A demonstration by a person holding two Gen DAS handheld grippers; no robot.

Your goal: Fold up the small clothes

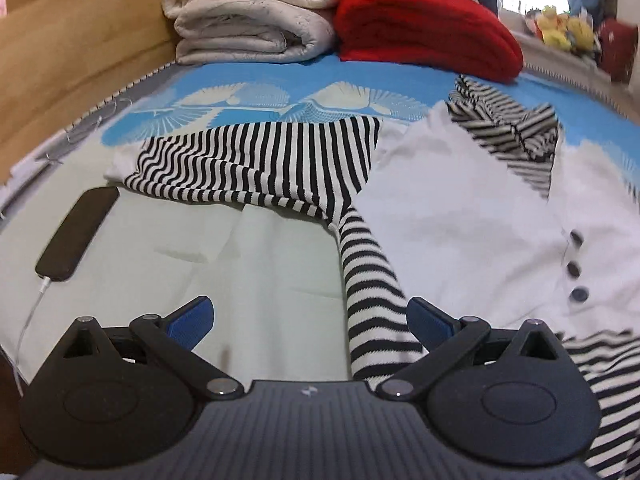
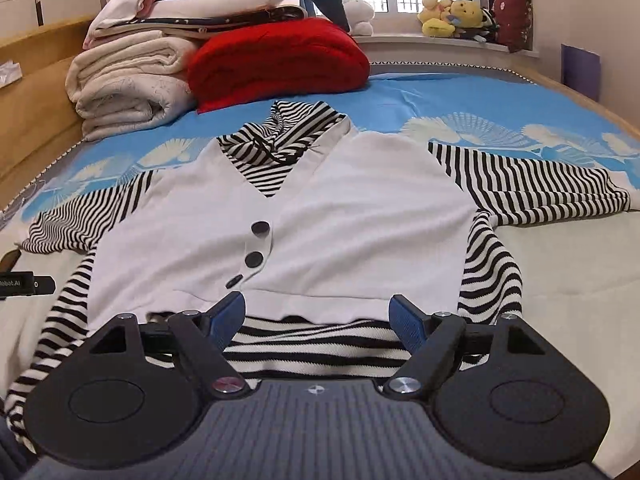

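Observation:
A small top lies face up on the bed: white vest front with dark buttons, black-and-white striped sleeves, collar and hem. My right gripper is open, low over the striped hem at the near edge. My left gripper is open, with the left striped sleeve running down between its fingers beside the right pad; contact cannot be told. The white front shows at the right of the left wrist view.
A black phone on a white cable lies left of the sleeve. Folded white blankets and a red blanket are stacked at the bed's head. A wooden bed frame runs along the left. Plush toys sit on the windowsill.

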